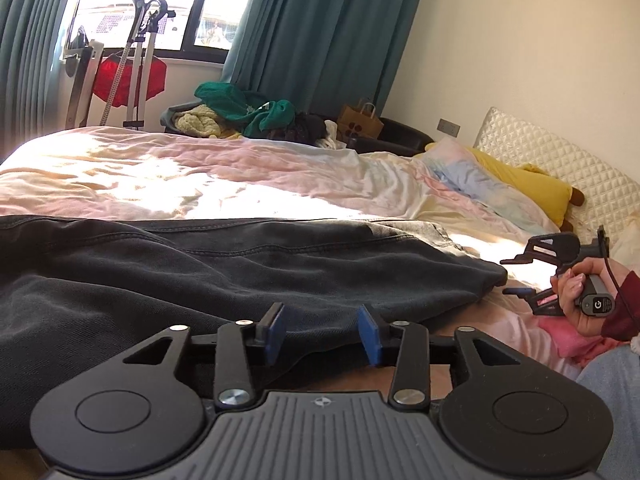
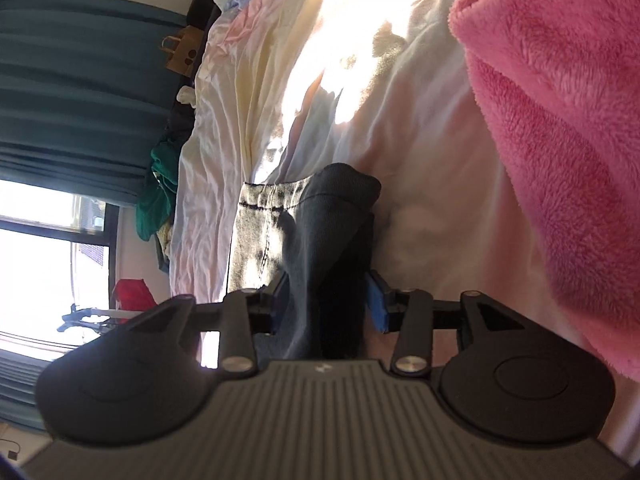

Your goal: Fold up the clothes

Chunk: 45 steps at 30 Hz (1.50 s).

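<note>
The dark jeans (image 1: 240, 264) are laid lengthwise across the near edge of the bed (image 1: 200, 176), on a pastel sheet washed out by strong sunlight; one end is seen at the right of the left wrist view, beside the right gripper. A pink fleece garment (image 2: 560, 120) is heaped close to that end, and a yellow cushion (image 1: 520, 184) is seen further off by the quilted headboard (image 1: 560, 160).

The left gripper (image 1: 322, 334) is held low over the near edge of the denim, its fingers (image 1: 276, 332) parted to a middling width with fabric lying between but no pad seen pressing on it. The right gripper (image 2: 330, 304) is turned on its side; its blue pads stand either side of a raised fold of denim, again with a gap visible, so nothing is judged to be held.

Several risks are judged from here. If the fingers are closed on the top layer alone, the lower layer may be left behind and the fold skewed. As the two grippers are rolled differently, the edge may be lifted unevenly and the heavy denim twisted. The pink fleece may be caught by the right fingers along with the jeans. In the glare, the far hem is poorly seen, so alignment may be misjudged.
</note>
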Tool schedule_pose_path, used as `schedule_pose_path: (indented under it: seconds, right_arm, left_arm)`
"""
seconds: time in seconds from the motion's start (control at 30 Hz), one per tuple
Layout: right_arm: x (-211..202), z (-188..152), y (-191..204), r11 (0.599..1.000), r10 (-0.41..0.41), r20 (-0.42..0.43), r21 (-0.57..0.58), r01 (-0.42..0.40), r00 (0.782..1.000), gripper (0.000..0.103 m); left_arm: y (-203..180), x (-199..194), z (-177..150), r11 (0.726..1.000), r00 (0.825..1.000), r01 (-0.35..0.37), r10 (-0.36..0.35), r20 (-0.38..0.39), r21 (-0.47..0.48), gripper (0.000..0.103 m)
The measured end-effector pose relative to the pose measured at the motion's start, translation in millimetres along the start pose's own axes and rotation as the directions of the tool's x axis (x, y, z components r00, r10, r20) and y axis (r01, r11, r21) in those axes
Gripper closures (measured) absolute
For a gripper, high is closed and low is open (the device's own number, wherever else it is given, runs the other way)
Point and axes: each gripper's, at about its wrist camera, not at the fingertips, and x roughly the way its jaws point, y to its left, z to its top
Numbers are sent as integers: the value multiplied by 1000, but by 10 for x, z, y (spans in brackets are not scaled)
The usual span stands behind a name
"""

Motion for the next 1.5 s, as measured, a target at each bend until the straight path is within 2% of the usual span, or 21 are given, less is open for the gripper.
schedule_pose_path:
  seconds: [0.07, 0.2, 0.33, 0.47, 0.57, 0.63, 0.7, 0.8, 0.9, 1.0, 1.07, 1.3, 1.37, 1.47, 1.5]
  right_arm:
    - [94, -3, -37, 1000, -5, -45, 25, 6, 999, 55]
    - [342, -59, -58, 998, 24, -149, 67, -14, 989, 54]
    - [576, -12, 4, 998, 19, -148, 56, -11, 989, 54]
    - [739, 66, 37, 999, 41, -135, 23, -39, 990, 54]
    - [723, 72, 152, 996, 36, -97, -76, -43, 995, 59]
    - [649, 38, 316, 980, 24, -59, -198, -35, 998, 91]
    - [531, 11, 461, 956, 62, -31, -286, -68, 998, 93]
    - [358, 1, 576, 933, 147, -10, -329, -142, 989, 94]
    - [270, -15, 650, 910, 146, 6, -393, -132, 989, 94]
    - [165, -51, 775, 854, 222, 23, -487, -183, 975, 94]
    - [133, -76, 844, 833, 245, 39, -521, -189, 969, 94]
    - [413, 102, 478, 941, 95, -25, -323, -98, 995, 94]
    - [437, 122, 390, 954, 81, -38, -286, -88, 996, 94]
    - [436, 96, 372, 955, 60, -35, -290, -68, 998, 94]
    - [436, 85, 381, 952, 53, -32, -300, -60, 998, 94]
  left_arm:
    - [42, 22, 17, 999, 999, -41, 41, -8, -24, 54]
    - [213, 153, 14, 984, 988, -143, 135, -77, -106, 53]
    - [360, 294, -36, 968, 974, -193, 170, -149, -161, 53]
    - [363, 334, -55, 966, 970, -209, 185, -158, -152, 53]
    - [345, 337, -70, 967, 969, -214, 191, -157, -140, 53]
    - [350, 343, -70, 967, 969, -213, 191, -155, -142, 53]
    - [351, 334, -66, 967, 971, -209, 187, -151, -147, 53]
    - [348, 311, -65, 970, 975, -191, 170, -141, -153, 53]
    - [335, 314, -64, 971, 977, -185, 165, -138, -153, 53]
    - [321, 302, -53, 972, 980, -174, 154, -127, -160, 53]
    - [308, 303, -38, 973, 982, -167, 149, -120, -161, 53]
    - [242, 360, -49, 976, 979, -172, 154, -137, -133, 51]
    - [230, 343, -20, 978, 980, -170, 156, -121, -123, 50]
    - [253, 267, 44, 962, 968, -251, 246, -58, -108, 45]
    - [278, 234, 64, 953, 960, -281, 278, -35, -116, 40]
